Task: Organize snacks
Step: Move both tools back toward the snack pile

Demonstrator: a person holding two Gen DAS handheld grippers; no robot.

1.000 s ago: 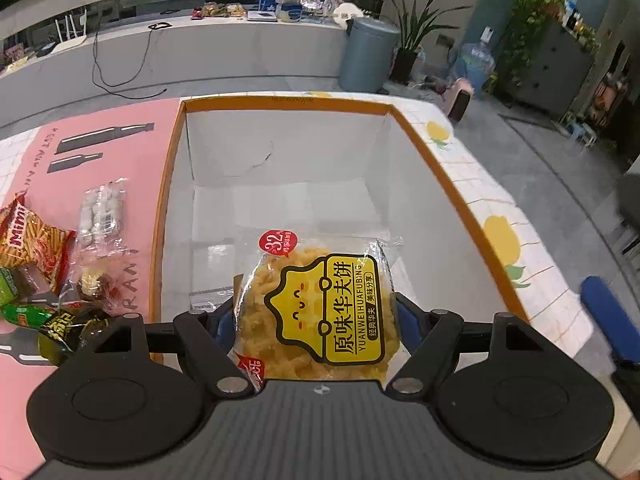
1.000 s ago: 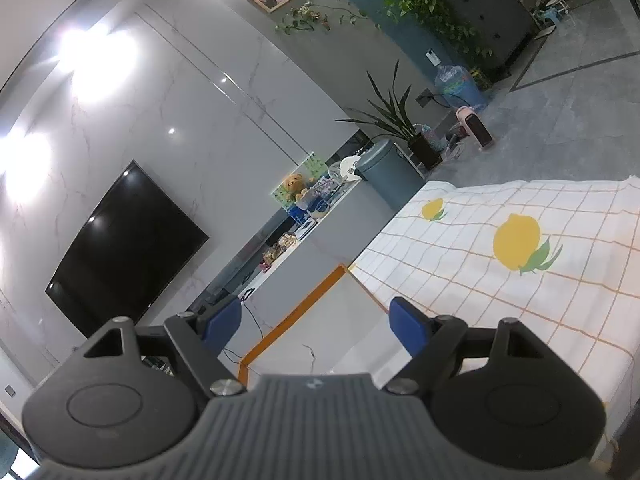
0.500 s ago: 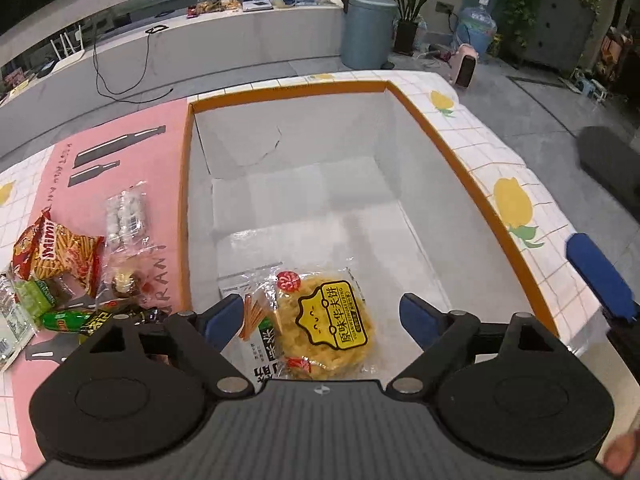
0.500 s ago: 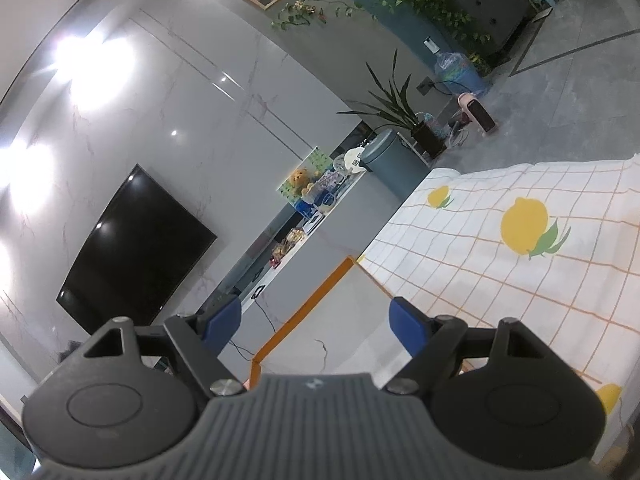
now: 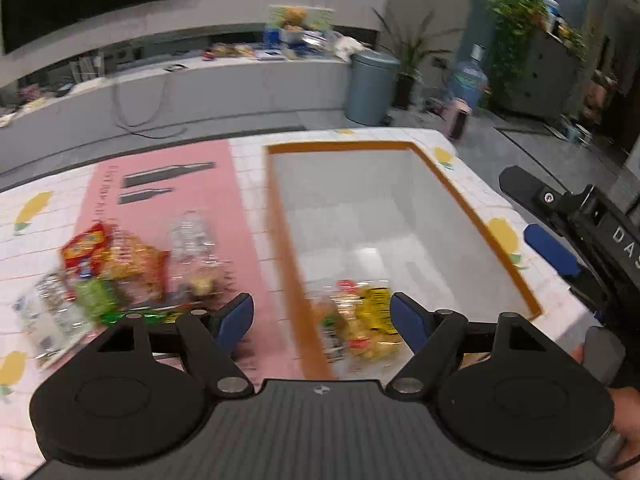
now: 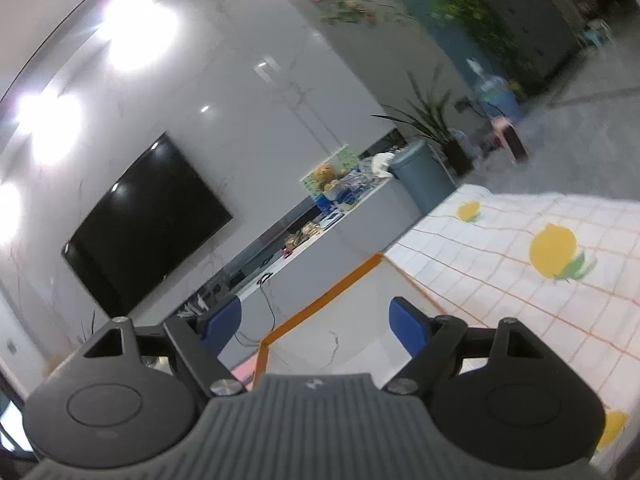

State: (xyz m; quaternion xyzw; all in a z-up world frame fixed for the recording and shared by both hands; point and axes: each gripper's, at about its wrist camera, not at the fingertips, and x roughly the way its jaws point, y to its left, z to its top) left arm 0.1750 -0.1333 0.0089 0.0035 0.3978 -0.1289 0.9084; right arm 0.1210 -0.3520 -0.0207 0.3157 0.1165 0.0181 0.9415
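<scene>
While the left gripper [image 5: 322, 320] hung over the near edge of the box [image 5: 478, 216], its blue fingers [image 5: 236, 316] stood wide apart and held nothing. A yellow waffle pack [image 5: 368, 328] lay inside the box, on the floor by the near left corner, beside the orange rim. It looked blurry. More snacks [image 5: 120, 264] sat in a pile on the pink mat [image 5: 192, 192], left of the box and apart from it. One was a red chip bag [image 5: 86, 248], and a green pack [image 5: 96, 296] lay near it. The right gripper [image 6: 316, 320] was also wide open and held nothing. It pointed up at the room, with the box's far corner just below it and the lemon cloth [image 6: 520, 272] to its right. In the left view it showed at the right edge, past the box.
</scene>
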